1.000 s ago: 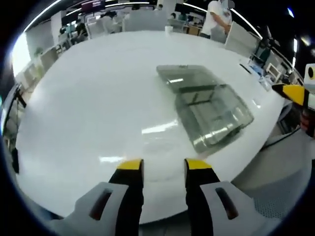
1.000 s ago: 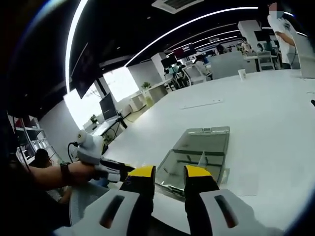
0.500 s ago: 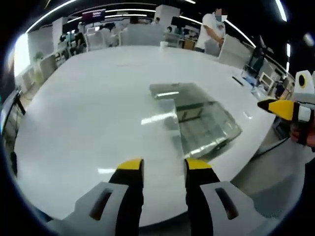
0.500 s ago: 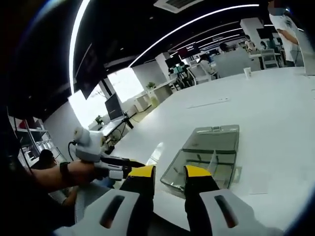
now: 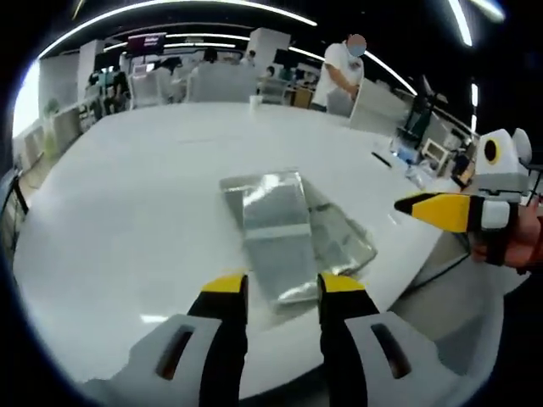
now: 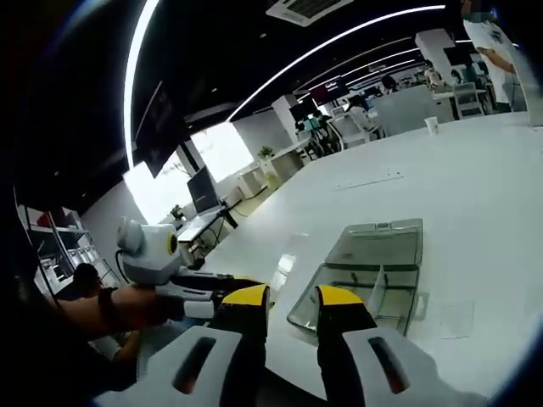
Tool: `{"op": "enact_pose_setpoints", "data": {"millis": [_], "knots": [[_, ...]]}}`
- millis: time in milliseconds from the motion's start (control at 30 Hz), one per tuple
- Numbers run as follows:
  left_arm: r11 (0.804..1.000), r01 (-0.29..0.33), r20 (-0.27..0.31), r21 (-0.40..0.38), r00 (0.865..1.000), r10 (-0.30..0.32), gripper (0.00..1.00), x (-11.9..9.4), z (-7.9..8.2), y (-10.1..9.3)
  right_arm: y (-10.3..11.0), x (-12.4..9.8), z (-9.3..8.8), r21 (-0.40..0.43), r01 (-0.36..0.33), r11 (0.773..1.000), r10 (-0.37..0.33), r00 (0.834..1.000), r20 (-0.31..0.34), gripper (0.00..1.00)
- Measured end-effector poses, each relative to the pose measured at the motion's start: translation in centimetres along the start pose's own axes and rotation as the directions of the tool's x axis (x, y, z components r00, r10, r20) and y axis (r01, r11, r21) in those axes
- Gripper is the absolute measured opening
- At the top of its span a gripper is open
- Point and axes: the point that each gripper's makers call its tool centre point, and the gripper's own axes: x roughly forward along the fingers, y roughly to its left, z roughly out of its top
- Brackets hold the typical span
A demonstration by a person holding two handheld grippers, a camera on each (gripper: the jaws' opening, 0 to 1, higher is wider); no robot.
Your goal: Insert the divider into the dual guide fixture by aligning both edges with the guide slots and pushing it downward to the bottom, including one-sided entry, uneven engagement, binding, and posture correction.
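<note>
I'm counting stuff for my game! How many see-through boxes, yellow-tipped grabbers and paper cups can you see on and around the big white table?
See-through boxes: 1
Yellow-tipped grabbers: 2, left and right
Paper cups: 1
Total: 4

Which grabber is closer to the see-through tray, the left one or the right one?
Left, probably. The left gripper hovers right at the tray's near edge; the right gripper hangs off its side, past the table edge.

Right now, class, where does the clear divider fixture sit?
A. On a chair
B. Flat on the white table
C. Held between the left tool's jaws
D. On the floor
B: the clear fixture lies flat on the white table, and both tools hang short of it with nothing between their jaws.
</note>
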Motion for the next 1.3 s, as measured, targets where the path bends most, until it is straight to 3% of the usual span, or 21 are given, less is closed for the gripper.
{"op": "enact_pose_setpoints", "data": {"millis": [567, 1300], "knots": [[0.994, 0.107, 0.058, 0.032, 0.992, -0.108, 0.31, 0.3, 1.1, -3.6, 0.0, 0.3, 0.4, 0.036, -0.003, 0.999, 0.003, 1.000, 0.019, 0.14], [0.976, 0.216, 0.120, 0.033, 0.969, -0.218, 0.31, 0.3, 2.2, -6.9, -1.2, -0.1, 0.8, 0.101, 0.034, 0.994, -0.039, 0.998, 0.050, 0.06]]}}
